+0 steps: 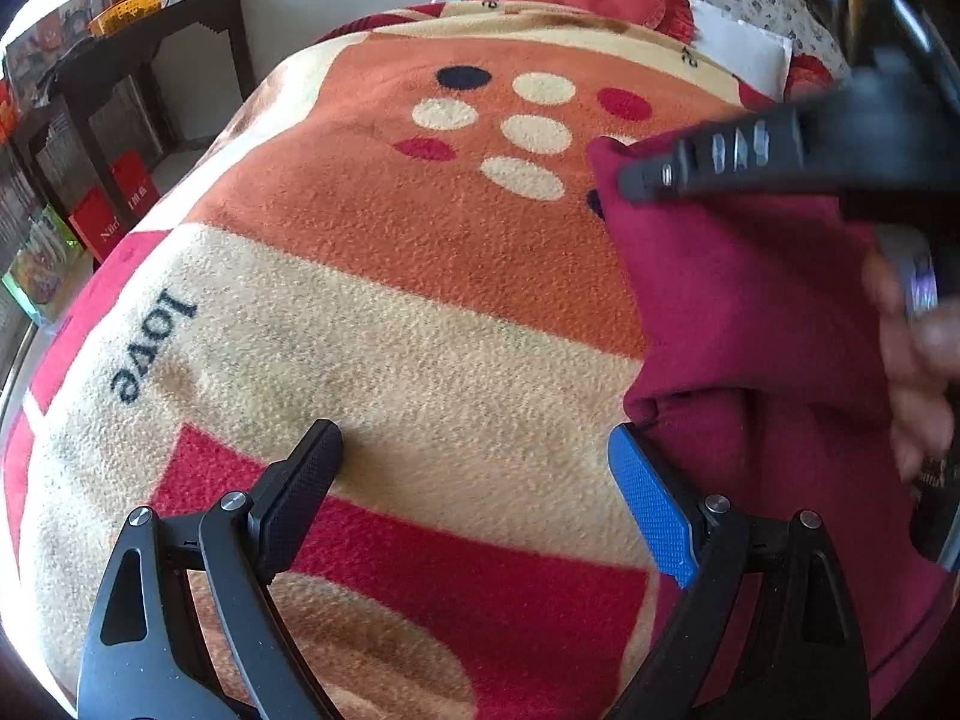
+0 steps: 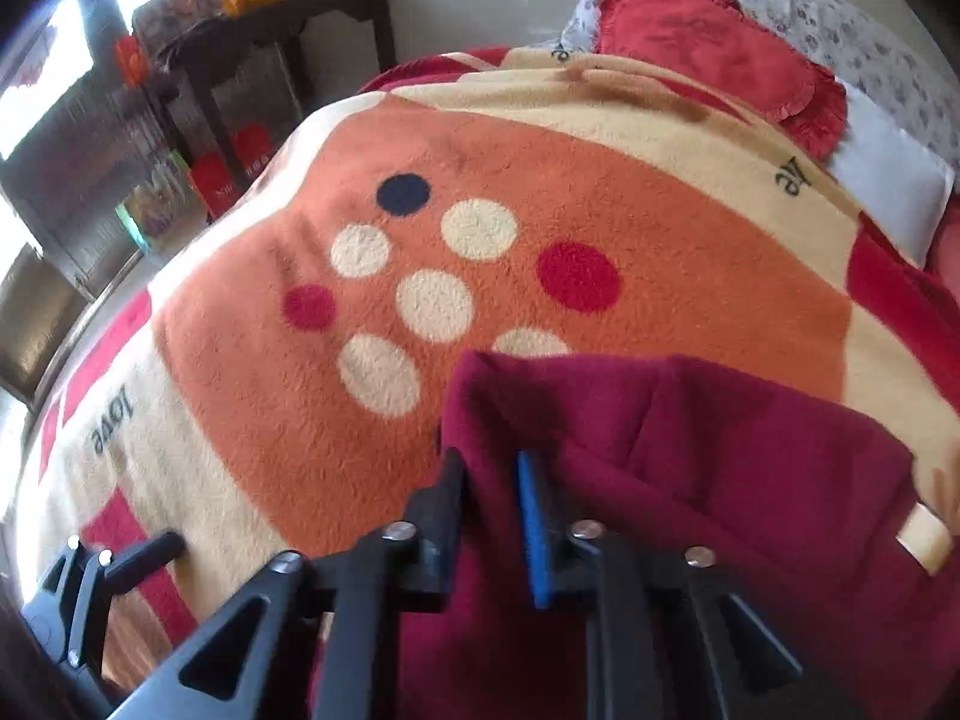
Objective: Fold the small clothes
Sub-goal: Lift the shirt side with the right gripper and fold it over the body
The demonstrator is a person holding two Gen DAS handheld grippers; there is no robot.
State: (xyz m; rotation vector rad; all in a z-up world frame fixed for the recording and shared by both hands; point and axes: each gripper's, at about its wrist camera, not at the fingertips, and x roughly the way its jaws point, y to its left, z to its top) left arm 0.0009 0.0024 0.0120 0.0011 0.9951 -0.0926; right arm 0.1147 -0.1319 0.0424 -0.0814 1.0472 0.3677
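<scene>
Where right gripper (image 2: 489, 531) pinches maroon garment (image 2: 690, 450), its fold hides underneath.

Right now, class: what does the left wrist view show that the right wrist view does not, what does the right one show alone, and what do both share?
Only the left wrist view shows the left tool with fingers spread wide over the blanket, holding nothing, and a bare hand at the right edge. Only the right wrist view shows the right tool shut on the dark red garment, and a cream tag on it. Both share blanket, garment, red cushion and dark table.
</scene>
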